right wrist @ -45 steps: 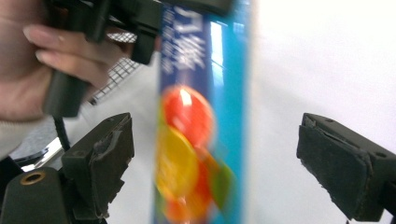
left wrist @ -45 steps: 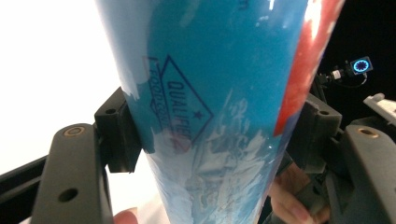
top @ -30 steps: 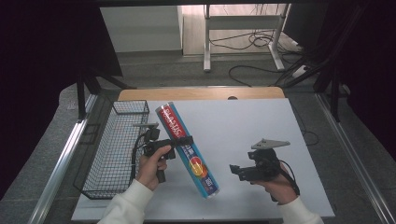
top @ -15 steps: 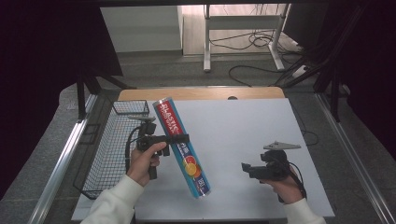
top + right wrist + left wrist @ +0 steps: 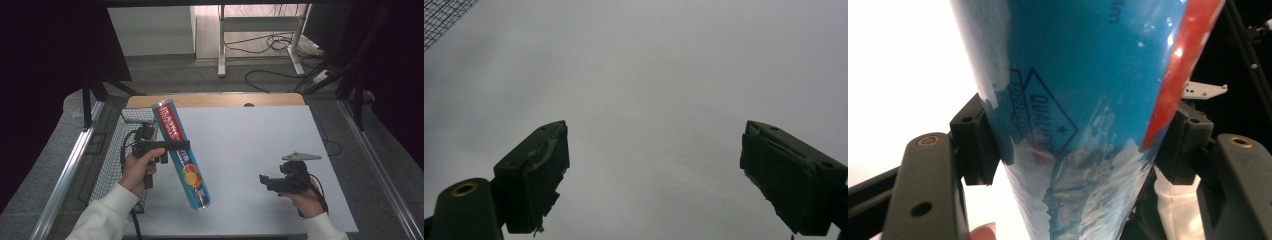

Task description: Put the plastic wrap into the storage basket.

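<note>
High view: left claw [image 5: 172, 146] is pinching the tall blue-and-red tube [image 5: 182, 156] mid-body, centre-left of frame, tilted, beside the wire basket [image 5: 111, 165] at the left edge of the white worktop [image 5: 260, 145]. Right claw [image 5: 263, 179] is sitting lower right, away from it.

Left gripper view: jaws are pressing both sides of the tube; glossy wrap, likely slippery, so grip should be kept firm and level.

Right gripper view: jaws are spread wide, holding nothing, over bare worktop.
</note>
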Tool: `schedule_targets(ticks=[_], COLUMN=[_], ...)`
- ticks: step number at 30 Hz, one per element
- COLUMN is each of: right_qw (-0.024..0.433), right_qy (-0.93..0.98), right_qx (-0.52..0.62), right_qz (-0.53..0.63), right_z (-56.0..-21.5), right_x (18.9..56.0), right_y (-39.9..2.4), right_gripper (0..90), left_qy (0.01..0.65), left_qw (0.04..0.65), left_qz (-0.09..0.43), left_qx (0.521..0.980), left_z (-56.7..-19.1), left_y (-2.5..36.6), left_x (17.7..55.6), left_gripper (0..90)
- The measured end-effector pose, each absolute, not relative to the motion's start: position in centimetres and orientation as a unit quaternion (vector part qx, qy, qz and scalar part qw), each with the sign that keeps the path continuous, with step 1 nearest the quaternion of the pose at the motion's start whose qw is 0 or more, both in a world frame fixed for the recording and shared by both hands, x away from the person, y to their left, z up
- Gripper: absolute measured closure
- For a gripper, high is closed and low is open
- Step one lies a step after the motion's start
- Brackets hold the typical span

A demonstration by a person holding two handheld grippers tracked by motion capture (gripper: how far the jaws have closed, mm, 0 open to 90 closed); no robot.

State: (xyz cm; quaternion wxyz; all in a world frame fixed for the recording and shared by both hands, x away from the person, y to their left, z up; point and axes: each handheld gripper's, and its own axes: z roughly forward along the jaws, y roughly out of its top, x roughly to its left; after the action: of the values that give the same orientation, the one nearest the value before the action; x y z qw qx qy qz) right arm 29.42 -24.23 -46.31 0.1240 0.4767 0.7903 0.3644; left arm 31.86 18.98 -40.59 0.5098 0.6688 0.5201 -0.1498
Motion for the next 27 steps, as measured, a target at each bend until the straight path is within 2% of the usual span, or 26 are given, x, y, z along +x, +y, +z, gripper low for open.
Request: schedule_targets(ticks=[7, 27], right_qw=[0.138, 0.139], right_qy=[0.787, 0.785], right_qx=[0.479, 0.489], right_qz=[0.363, 0.353], right_z=[-46.1, -46.8], right_x=[29.4, 29.7], right_y=[-24.2, -24.4], right_gripper=[12.6, 12.6], left_qy=[0.525, 0.539], left_qw=[0.510, 0.517], left_qz=[-0.140, -0.122], left_qx=[0.667, 0.654], left_z=[-39.8, -36.9], left_y=[21.5, 28.1], left_x=[31.6, 30.9], left_gripper=[31.8, 31.8])
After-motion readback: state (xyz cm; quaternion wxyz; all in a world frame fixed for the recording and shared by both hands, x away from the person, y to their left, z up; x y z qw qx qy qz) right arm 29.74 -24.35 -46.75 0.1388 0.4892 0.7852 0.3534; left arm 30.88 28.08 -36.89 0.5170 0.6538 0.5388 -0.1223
